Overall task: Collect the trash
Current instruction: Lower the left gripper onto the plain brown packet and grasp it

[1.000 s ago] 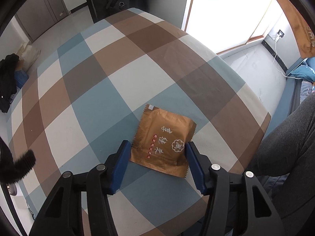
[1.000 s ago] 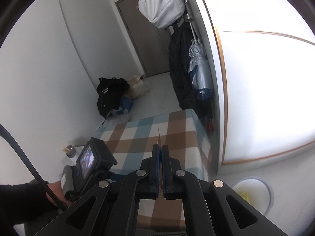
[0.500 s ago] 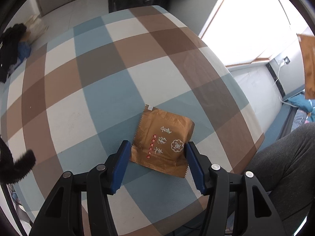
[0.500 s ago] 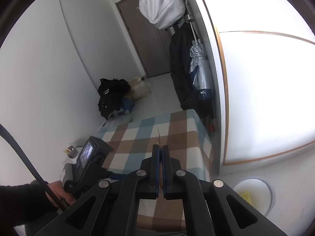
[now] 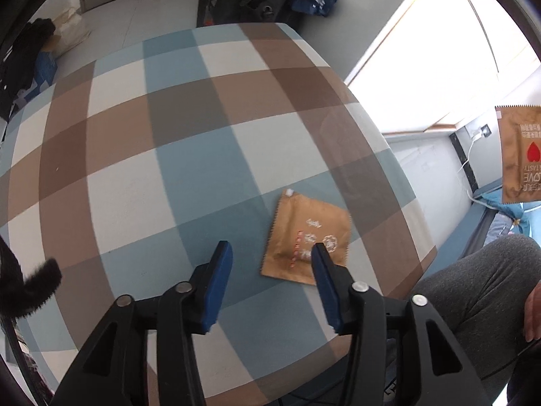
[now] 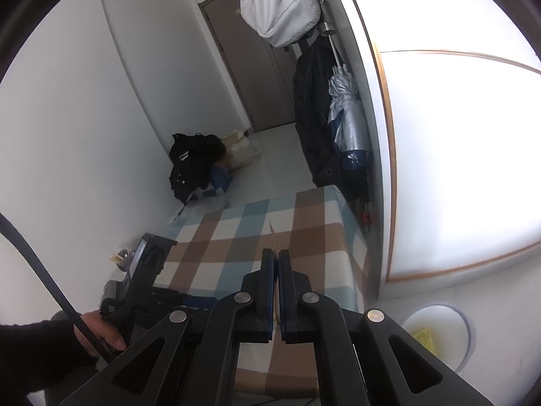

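Black two-finger grippers (image 5: 268, 253), blue pads (image 6: 268, 280), silver screws; person in black sleeve (image 6: 37, 345), grey trousers (image 5: 473, 291).

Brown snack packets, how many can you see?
2. One brown packet lies flat on the checked tablecloth, partly behind a finger of the open left gripper. The other packet hangs in the air, pinched in the shut right gripper. More could be out of view.

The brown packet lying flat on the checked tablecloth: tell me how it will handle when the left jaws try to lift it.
The brown packet looks thin and flat, so probably light and floppy. Lying flush on the tablecloth, it gives the left gripper little edge; it may slide rather than lift. Its foil-like skin looks smooth, likely slippery.
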A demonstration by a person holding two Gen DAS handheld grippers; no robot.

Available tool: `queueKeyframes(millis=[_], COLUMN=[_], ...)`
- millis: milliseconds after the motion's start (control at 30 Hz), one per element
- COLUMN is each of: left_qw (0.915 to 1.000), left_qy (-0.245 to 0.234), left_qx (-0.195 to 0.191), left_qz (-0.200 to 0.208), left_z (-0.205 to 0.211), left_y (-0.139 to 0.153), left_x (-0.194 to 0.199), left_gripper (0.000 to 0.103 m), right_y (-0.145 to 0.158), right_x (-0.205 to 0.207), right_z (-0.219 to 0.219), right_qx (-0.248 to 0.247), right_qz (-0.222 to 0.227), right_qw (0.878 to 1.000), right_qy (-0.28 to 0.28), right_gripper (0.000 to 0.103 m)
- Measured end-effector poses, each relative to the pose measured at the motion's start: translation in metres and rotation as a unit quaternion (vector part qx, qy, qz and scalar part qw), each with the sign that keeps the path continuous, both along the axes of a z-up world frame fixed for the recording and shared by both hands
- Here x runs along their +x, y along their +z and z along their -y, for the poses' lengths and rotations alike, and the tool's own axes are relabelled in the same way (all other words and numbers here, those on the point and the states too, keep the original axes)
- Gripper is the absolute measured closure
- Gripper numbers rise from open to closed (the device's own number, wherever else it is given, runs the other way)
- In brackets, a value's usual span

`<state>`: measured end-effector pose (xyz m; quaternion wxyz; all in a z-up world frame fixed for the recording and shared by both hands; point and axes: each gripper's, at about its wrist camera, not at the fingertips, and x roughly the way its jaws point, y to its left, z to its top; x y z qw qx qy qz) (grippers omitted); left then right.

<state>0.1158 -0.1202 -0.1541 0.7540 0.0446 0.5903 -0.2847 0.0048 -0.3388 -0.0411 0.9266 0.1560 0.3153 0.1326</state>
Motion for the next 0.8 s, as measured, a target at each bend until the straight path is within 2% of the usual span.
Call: queueKeyframes(millis=[67, 133, 167, 267, 367, 467, 567, 633, 733, 767, 800], left_qw=[0.9996, 0.9976, 0.9963, 0.9924, 0.9885, 0.9890, 0.9888, 0.9888, 0.9908, 0.9914, 0.9921], left_qy=[-0.025, -0.053, -0.063, -0.087, -0.095, -0.092, -0.093, -0.095, -0.083, -0.079, -0.075], left_qx=[0.011, 0.037, 0.050, 0.080, 0.102, 0.099, 0.097, 0.092, 0.085, 0.081, 0.076], left_qz=[0.009, 0.024, 0.030, 0.035, 0.057, 0.060, 0.066, 0.069, 0.064, 0.064, 0.064], left_z=[0.016, 0.032, 0.039, 0.057, 0.066, 0.069, 0.063, 0.061, 0.056, 0.055, 0.053], left_y=[-0.001, -0.004, -0.007, -0.017, -0.019, -0.020, -0.019, -0.017, -0.017, -0.015, -0.015], left_x=[-0.001, -0.003, -0.003, -0.004, -0.005, -0.004, -0.007, -0.008, -0.007, -0.007, -0.007], left_gripper=[0.045, 0.030, 0.027, 0.024, 0.021, 0.021, 0.027, 0.045, 0.055, 0.057, 0.060], right_y=[0.000, 0.000, 0.000, -0.001, -0.004, -0.005, -0.007, -0.011, -0.017, -0.020, -0.024], right_x=[0.000, 0.000, 0.000, 0.001, 0.004, 0.004, 0.006, 0.008, 0.011, 0.013, 0.015], right_z=[0.002, 0.006, 0.008, 0.012, 0.011, 0.012, 0.016, 0.017, 0.018, 0.018, 0.017], right_qx=[0.003, 0.011, 0.015, 0.022, 0.020, 0.022, 0.032, 0.031, 0.028, 0.025, 0.020], right_qz=[0.002, 0.002, 0.001, -0.002, -0.011, -0.010, -0.014, -0.021, -0.039, -0.046, -0.057], right_qw=[1.000, 1.000, 1.000, 1.000, 1.000, 1.000, 0.999, 0.999, 0.998, 0.998, 0.997], right_qy=[-0.004, -0.009, -0.013, -0.018, -0.013, -0.014, -0.022, -0.031, -0.036, -0.039, -0.042], right_gripper=[0.101, 0.101, 0.101, 0.100, 0.100, 0.100, 0.098, 0.098, 0.097, 0.095, 0.084])
